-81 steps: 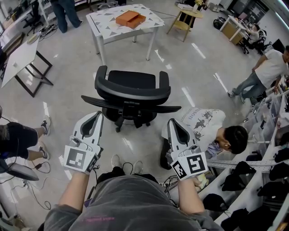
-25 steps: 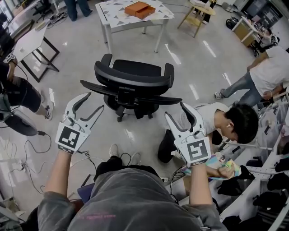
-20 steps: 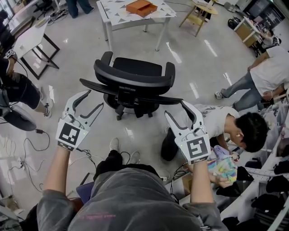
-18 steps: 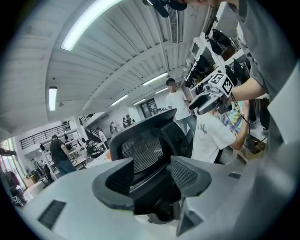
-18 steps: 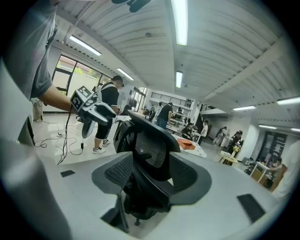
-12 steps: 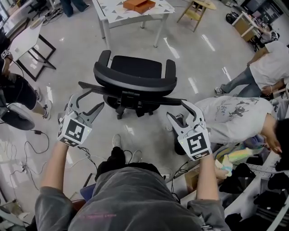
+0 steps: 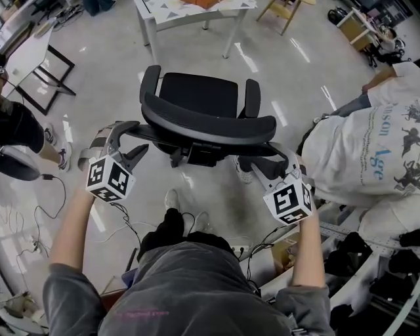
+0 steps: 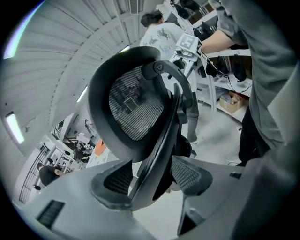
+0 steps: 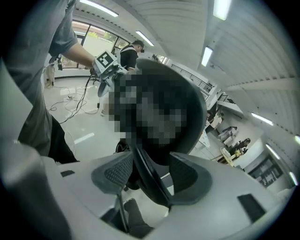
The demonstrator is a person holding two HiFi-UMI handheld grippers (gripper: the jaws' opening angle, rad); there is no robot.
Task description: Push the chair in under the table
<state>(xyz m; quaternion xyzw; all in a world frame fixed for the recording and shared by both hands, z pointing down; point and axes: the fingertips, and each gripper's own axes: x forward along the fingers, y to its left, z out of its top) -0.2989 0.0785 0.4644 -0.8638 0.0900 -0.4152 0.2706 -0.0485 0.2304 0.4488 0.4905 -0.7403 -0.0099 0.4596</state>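
A black office chair point(image 7: 207, 121) stands on the floor with its back towards me, facing a white table point(image 7: 172, 11) at the far edge. A thin black bar point(image 7: 190, 139) runs across the lower back of the chair. My left gripper point(image 7: 128, 139) straddles the bar's left end point(image 8: 152, 154). Its jaws have just been opening, with the bar between them. My right gripper point(image 7: 266, 157) stands open round the right end point(image 9: 149, 185). Neither pair of pads visibly presses on the bar.
A person in a white shirt point(image 7: 367, 151) bends over close to the chair's right. Another person's legs point(image 7: 26, 128) stand at the left. Cables point(image 7: 39, 190) trail across the floor. A folding table point(image 7: 26, 59) is far left, with shelves point(image 7: 367, 262) at lower right.
Both grippers have dropped and moved forward until their jaws enclose the ends of the chair's back bar. The chair now looks nearer. The person at the right has bent closer.
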